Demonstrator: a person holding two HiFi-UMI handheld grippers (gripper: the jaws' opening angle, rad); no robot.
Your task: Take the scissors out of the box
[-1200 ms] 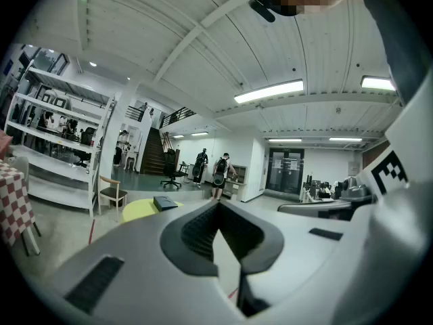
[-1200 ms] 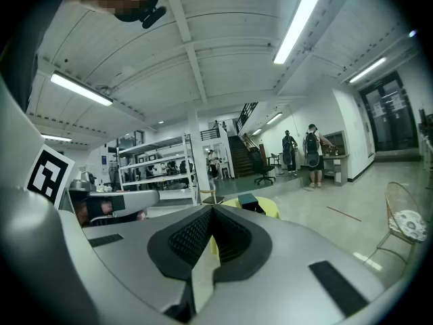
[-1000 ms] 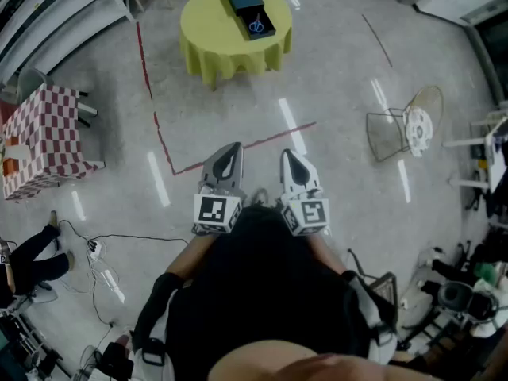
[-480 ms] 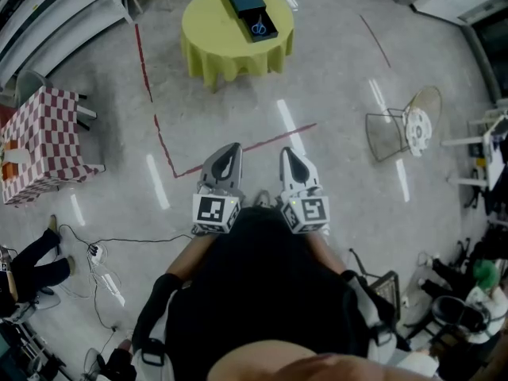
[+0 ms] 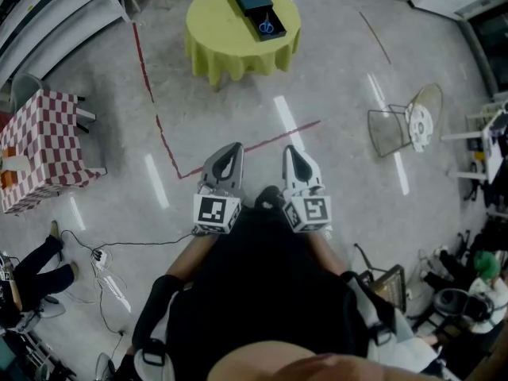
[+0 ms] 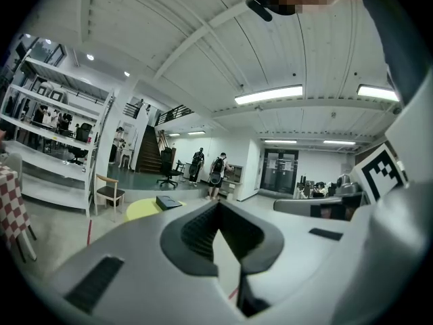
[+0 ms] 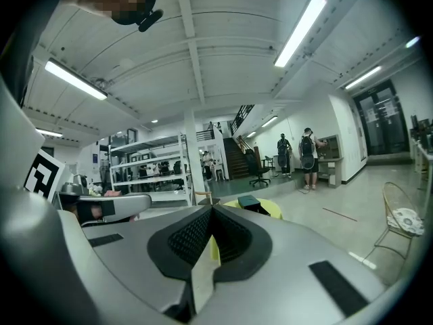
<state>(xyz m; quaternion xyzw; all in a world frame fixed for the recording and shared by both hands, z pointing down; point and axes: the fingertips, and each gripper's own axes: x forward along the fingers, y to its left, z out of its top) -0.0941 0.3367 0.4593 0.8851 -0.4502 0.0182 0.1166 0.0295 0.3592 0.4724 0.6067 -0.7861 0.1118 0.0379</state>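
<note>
A dark open box (image 5: 255, 6) lies on a round yellow table (image 5: 218, 42) far ahead across the floor. Blue-handled scissors (image 5: 267, 27) rest in the box's near half. In the head view my left gripper (image 5: 235, 148) and right gripper (image 5: 287, 152) are held side by side in front of the body, well short of the table. Both point toward it, shut and with nothing in them. The left gripper (image 6: 218, 205) sees the box (image 6: 168, 201) small on the table (image 6: 143, 210). Beyond the right gripper (image 7: 211, 208) the box (image 7: 248, 200) also shows in the distance.
A checkered-cloth table (image 5: 36, 145) stands at the left, and a wire chair with a white fan (image 5: 405, 129) at the right. Red tape lines (image 5: 159, 125) cross the floor. Cables (image 5: 103, 252) and a seated person's legs (image 5: 32, 264) are at the lower left. More equipment crowds the lower right.
The person has stepped toward the yellow table, which has shifted slightly right in the head view. Both grippers stay shut, side by side. A shoe now shows between them.
</note>
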